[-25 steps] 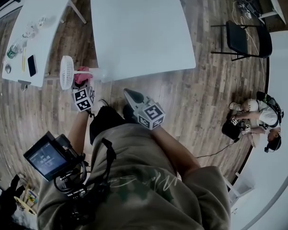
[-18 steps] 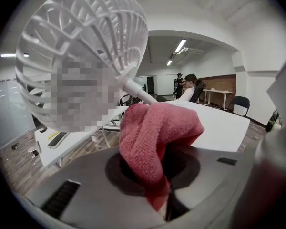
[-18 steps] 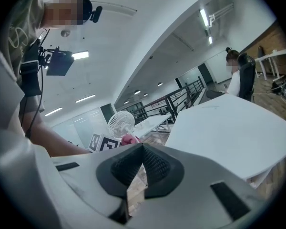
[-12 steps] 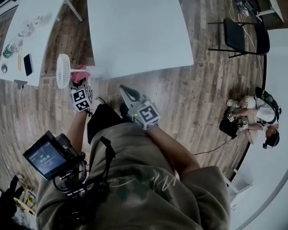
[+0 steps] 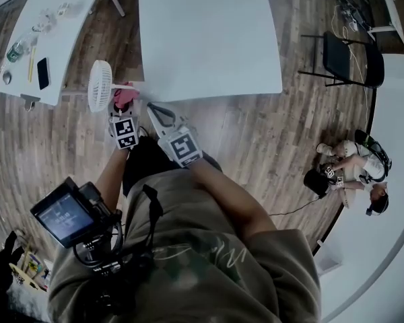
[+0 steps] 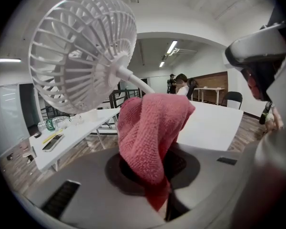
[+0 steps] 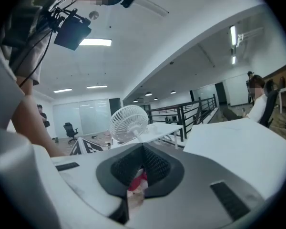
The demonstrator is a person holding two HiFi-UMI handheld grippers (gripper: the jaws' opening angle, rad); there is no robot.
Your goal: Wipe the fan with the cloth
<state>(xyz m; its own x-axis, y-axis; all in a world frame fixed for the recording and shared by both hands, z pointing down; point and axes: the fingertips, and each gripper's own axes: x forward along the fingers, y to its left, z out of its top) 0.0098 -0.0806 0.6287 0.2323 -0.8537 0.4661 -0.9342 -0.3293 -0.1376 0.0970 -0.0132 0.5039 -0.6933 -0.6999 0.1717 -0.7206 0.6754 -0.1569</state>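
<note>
Grips the red cloth (image 6: 152,132) in the left gripper (image 5: 122,112), beside the white fan (image 5: 99,94) at the table's (image 5: 209,39) near left corner. Keeps the right gripper (image 5: 151,108) shut, now swung closer to the left.

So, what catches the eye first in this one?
The pink cloth clamped in the left gripper fills the left gripper view, with the white fan just up and left of it. In the head view both grippers crowd together at the near corner of the white table, the right gripper with its jaws together.
</note>
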